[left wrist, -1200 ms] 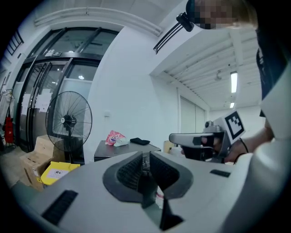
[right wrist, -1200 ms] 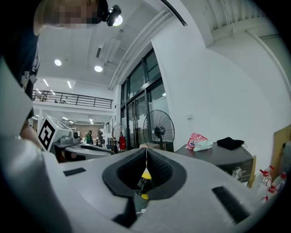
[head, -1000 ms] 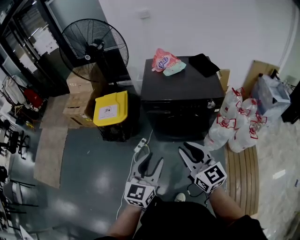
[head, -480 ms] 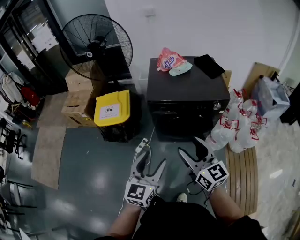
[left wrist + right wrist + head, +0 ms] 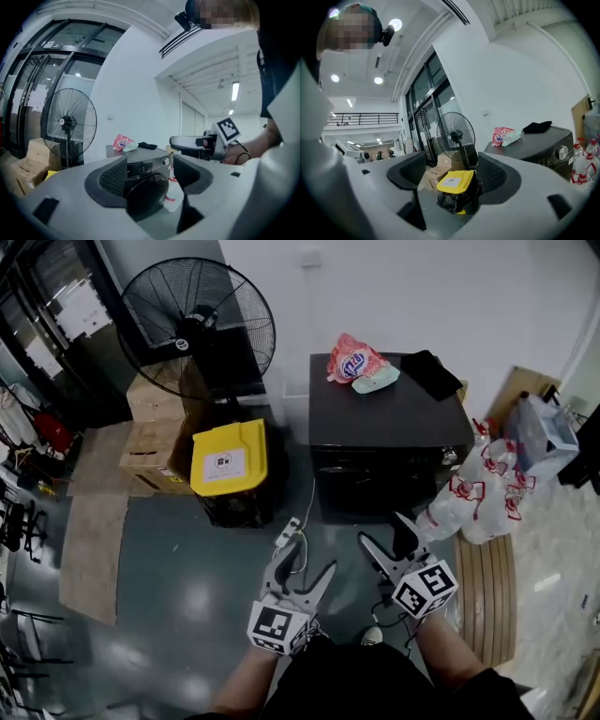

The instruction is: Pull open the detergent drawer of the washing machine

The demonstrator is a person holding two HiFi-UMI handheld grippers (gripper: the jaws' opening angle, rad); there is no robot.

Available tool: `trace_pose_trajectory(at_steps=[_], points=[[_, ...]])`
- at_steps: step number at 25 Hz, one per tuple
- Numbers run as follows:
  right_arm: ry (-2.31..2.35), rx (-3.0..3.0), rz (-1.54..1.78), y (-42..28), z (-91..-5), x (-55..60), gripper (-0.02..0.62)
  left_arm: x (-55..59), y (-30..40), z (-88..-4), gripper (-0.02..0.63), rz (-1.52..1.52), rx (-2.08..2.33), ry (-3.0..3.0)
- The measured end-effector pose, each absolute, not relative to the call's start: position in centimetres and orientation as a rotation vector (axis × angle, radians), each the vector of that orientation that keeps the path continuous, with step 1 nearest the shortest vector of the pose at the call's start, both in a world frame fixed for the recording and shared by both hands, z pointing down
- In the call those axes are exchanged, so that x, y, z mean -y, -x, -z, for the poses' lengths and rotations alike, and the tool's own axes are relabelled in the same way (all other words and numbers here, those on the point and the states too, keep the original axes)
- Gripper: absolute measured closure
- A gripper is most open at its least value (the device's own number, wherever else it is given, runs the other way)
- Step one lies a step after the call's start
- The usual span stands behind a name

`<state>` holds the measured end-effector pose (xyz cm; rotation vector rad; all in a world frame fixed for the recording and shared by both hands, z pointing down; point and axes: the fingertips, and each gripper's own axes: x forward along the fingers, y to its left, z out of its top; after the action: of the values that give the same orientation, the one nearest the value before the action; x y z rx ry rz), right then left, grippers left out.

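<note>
Left gripper [image 5: 305,563]: grey jaws with cross-hatched pads are opening, with nothing between them. Right gripper [image 5: 386,538]: jaws are opening, also holding nothing. The boxy black washing machine [image 5: 389,418], smooth-topped with a round knob, stands ahead of both claws, well apart.

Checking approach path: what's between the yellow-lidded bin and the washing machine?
Head view: a white power strip and its cable on the floor, between yellow-lidded bin and washing machine.
</note>
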<state>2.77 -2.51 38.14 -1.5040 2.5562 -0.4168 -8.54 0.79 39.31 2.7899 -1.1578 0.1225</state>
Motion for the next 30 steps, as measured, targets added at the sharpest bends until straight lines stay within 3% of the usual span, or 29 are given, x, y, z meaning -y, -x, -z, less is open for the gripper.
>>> trace_pose_trajectory(at_steps=[12, 30], points=[[1.559, -2.459, 0.511, 3.5, -40.7, 8.4, 0.224, 4.0, 15.2, -39.2, 0.325, -0.129, 1.092, -2.819], [1.548, -2.315, 0.741, 5.7, -45.0, 13.6, 0.219, 6.9, 16.7, -39.3, 0.325, -0.093, 0.996, -2.846]])
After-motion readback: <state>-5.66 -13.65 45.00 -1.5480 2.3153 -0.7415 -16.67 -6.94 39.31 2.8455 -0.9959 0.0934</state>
